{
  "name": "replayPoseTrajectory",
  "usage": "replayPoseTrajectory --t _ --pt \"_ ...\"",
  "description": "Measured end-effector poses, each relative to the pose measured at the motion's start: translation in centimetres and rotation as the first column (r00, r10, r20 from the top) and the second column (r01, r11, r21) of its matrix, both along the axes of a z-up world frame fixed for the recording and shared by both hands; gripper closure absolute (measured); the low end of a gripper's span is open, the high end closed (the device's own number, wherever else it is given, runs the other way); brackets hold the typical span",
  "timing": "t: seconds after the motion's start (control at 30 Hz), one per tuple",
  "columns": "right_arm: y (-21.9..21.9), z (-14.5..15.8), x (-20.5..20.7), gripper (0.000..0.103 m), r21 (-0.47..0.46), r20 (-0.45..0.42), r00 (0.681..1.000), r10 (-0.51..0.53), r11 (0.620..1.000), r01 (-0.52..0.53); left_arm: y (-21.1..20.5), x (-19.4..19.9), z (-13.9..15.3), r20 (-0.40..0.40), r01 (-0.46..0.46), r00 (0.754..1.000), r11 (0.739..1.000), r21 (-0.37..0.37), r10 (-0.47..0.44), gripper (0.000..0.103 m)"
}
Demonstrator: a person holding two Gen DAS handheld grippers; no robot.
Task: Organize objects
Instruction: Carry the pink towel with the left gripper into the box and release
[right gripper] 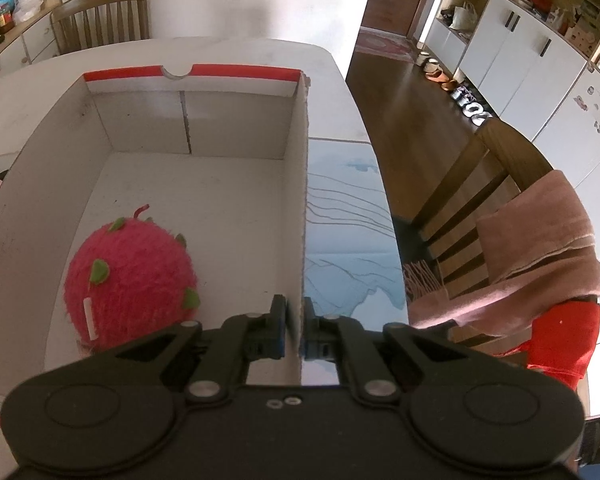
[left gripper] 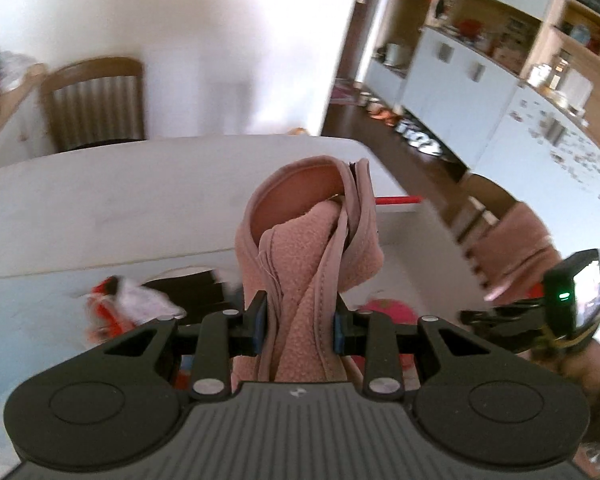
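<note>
While tilted down, left claw (left gripper: 300, 326) grips slipper (left gripper: 300, 240) — aloft.

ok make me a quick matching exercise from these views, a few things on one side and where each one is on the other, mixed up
Things:
1. pink slipper
2. pink plush fruit
3. pink scarf
4. box wall

Places:
A. draped over a wooden chair
B. clamped by the right gripper
C. held up in the left gripper
D. lying inside the box

Pairs: 1-C, 2-D, 3-A, 4-B
</note>
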State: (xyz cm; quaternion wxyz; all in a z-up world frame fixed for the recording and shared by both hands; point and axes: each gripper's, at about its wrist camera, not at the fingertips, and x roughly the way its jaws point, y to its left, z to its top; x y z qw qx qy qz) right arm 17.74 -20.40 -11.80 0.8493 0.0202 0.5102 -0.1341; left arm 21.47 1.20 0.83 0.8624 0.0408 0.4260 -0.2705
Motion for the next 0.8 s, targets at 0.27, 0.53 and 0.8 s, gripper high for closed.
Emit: replayPoseTrajectory --t 0.27,0.53,0.8 --pt "-0.1 0.0 -0.1 0.098 0.011 0.004 1.000 0.012 1.000 -0.012 -7.3 0.2 -1.4 0.006 0.137 0.990 0.990 0.039 -0.138 0.074" --pt "-0.1 0.0 -0.2 0.099 0.025 0.005 1.000 0.028 0.999 -0.028 -12.2 1.7 -4.3 -0.057 0.128 0.991 0.987 0.097 -0.123 0.074" --pt "-0.5 0.0 -0.3 0.100 0.047 0.008 0.999 0.040 0.998 -0.040 -16.0 2.9 -7.9 -0.080 0.175 0.984 0.953 0.245 -0.160 0.073"
